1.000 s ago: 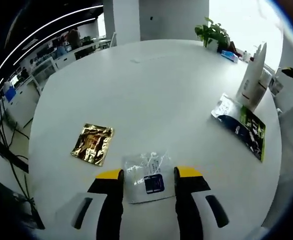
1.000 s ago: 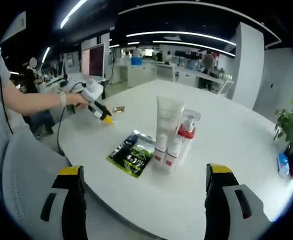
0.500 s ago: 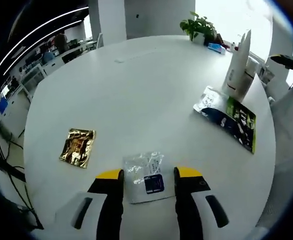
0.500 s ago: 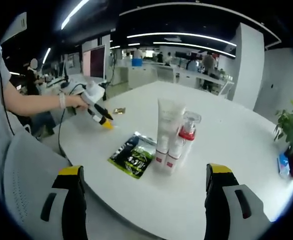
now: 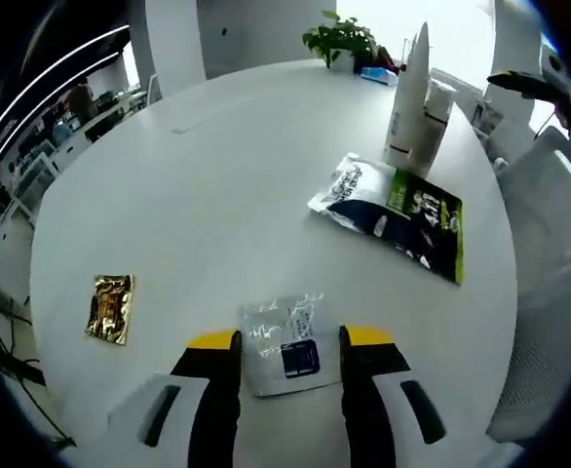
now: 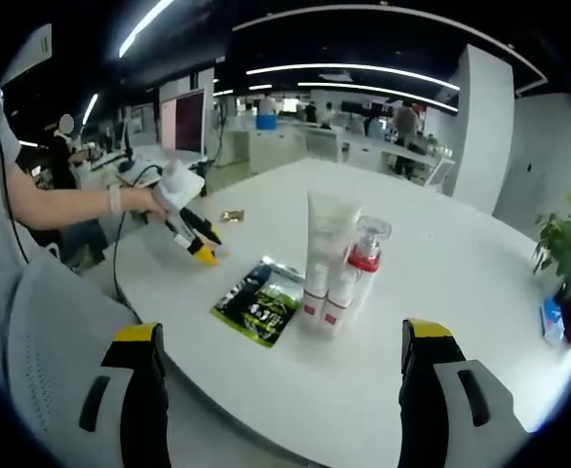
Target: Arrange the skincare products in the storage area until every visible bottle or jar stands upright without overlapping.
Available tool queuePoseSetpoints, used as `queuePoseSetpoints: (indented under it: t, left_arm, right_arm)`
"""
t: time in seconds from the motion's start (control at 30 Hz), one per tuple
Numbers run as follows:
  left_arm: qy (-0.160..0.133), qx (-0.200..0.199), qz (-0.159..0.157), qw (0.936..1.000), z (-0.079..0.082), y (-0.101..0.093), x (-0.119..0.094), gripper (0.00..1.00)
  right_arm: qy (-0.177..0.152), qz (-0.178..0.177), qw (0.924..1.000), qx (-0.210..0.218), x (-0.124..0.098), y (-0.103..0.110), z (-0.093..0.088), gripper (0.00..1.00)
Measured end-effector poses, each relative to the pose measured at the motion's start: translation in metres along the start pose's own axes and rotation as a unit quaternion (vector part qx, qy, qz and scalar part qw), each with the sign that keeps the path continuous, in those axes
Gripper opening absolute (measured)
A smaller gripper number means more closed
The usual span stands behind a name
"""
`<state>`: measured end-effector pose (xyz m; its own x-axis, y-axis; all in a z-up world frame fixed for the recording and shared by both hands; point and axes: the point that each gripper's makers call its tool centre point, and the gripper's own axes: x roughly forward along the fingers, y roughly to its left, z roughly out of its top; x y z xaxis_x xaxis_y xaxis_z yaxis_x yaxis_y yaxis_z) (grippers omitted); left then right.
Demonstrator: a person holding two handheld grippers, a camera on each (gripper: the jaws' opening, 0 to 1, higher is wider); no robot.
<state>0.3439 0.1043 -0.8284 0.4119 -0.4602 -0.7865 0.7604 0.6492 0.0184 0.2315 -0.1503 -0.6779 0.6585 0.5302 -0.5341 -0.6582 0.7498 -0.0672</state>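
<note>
Two tools at work over a round white worktop (image 5: pixel 227 185). Left tool (image 5: pixel 290 341), jaws clenched on a clear sachet (image 5: pixel 284 341) with a dark label, flat at the near edge. Gold foil sachet (image 5: pixel 109 308) lying to the left, well apart. Farther right, a flat green-and-black pouch (image 5: pixel 393 210), just beside an upright white tube (image 5: pixel 409 97) and a smaller bottle touching it.

Right tool (image 6: pixel 281 366) released, jaws spread wide, hovering off the worktop's near edge. Straight ahead: white tube (image 6: pixel 324 258) upright, red-collared pump bottle (image 6: pixel 363 258) close against its right side, green pouch (image 6: pixel 261 302) at the left. Left tool (image 6: pixel 200 252) on the far left, held by a hand (image 6: pixel 149 198).
</note>
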Motion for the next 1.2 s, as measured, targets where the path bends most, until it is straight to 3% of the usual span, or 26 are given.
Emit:
queuePoseSetpoints:
  t: [0.33, 0.53, 0.67, 0.77, 0.97, 1.2]
  left_arm:
    - [0.004, 0.055, -0.043, 0.9976, 0.005, -0.026, 0.001, 0.34]
    - [0.006, 0.102, -0.077, 0.9918, 0.008, -0.050, 0.001, 0.34]
    - [0.012, 0.114, -0.087, 0.9896, 0.008, -0.054, 0.001, 0.34]
    - [0.012, 0.155, -0.121, 0.9803, 0.009, -0.070, 0.001, 0.34]
    - [0.025, 0.175, -0.132, 0.9753, 0.006, -0.069, 0.002, 0.35]
    - [0.027, 0.207, -0.160, 0.9647, 0.005, -0.078, 0.003, 0.35]
  right_arm:
    - [0.001, 0.000, 1.0000, 0.002, -0.001, 0.000, -0.002, 1.00]
    - [-0.001, 0.000, 1.0000, 0.002, -0.001, 0.000, -0.001, 1.00]
    - [0.000, 0.002, 1.0000, 0.002, 0.000, 0.001, -0.002, 1.00]
    - [0.001, 0.001, 1.0000, 0.001, 0.000, 0.001, -0.002, 1.00]
    - [-0.001, -0.001, 1.0000, 0.004, 0.000, 0.000, -0.003, 1.00]
    - [-0.001, -0.003, 1.0000, 0.004, -0.001, 0.000, -0.004, 1.00]
